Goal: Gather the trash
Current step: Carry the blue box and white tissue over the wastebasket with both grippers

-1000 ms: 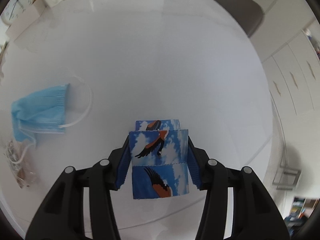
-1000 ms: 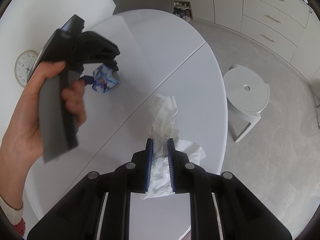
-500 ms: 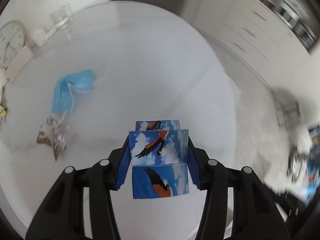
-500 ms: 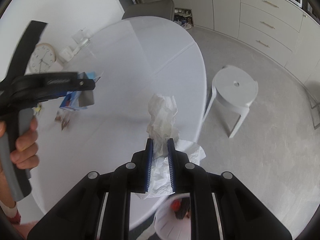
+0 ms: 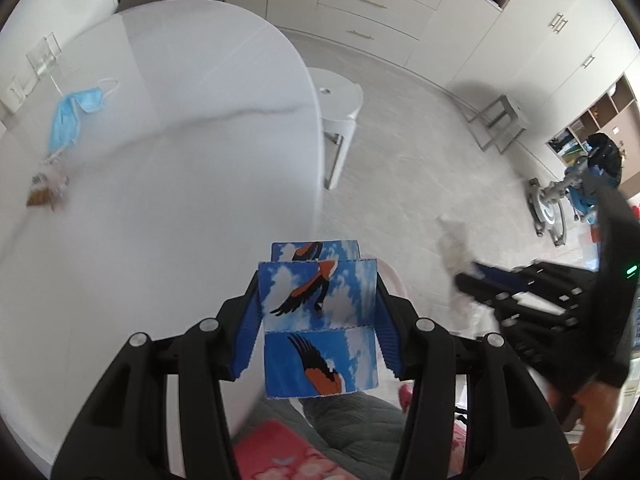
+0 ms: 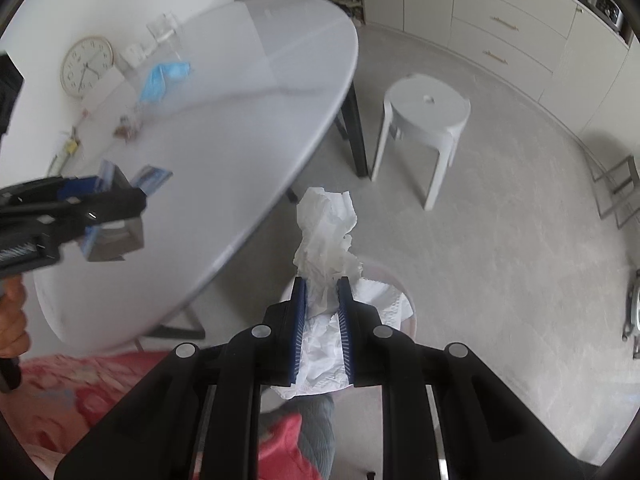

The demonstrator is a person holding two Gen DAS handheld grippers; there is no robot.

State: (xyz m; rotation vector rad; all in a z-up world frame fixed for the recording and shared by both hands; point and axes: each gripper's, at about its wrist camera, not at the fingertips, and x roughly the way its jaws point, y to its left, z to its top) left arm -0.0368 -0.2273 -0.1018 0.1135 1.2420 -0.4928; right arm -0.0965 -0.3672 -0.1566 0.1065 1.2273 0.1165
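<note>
My left gripper [image 5: 318,284] is shut on a blue carton [image 5: 316,304] printed with clouds and birds, held just past the edge of the white oval table [image 5: 180,168]. My right gripper [image 6: 322,282] is shut on a crumpled white tissue [image 6: 326,232] that sticks up beyond the pads. Below the tissue shows the pale rim of a round bin [image 6: 412,312] on the floor; the same bin's rim [image 5: 394,280] peeks out behind the carton. In the right wrist view the left gripper [image 6: 116,194] and its carton [image 6: 154,178] are blurred at the left.
A blue face mask [image 5: 74,114] and a crinkled clear wrapper [image 5: 46,188] lie on the table's far side. A white stool [image 6: 426,108] stands on the grey floor past the table. A clock [image 6: 86,66] leans at the wall. Pink clothing [image 6: 80,384] fills the bottom.
Both grippers have swung from over the tabletop to its near edge, each keeping its load. The bin has come into view under the right gripper.
</note>
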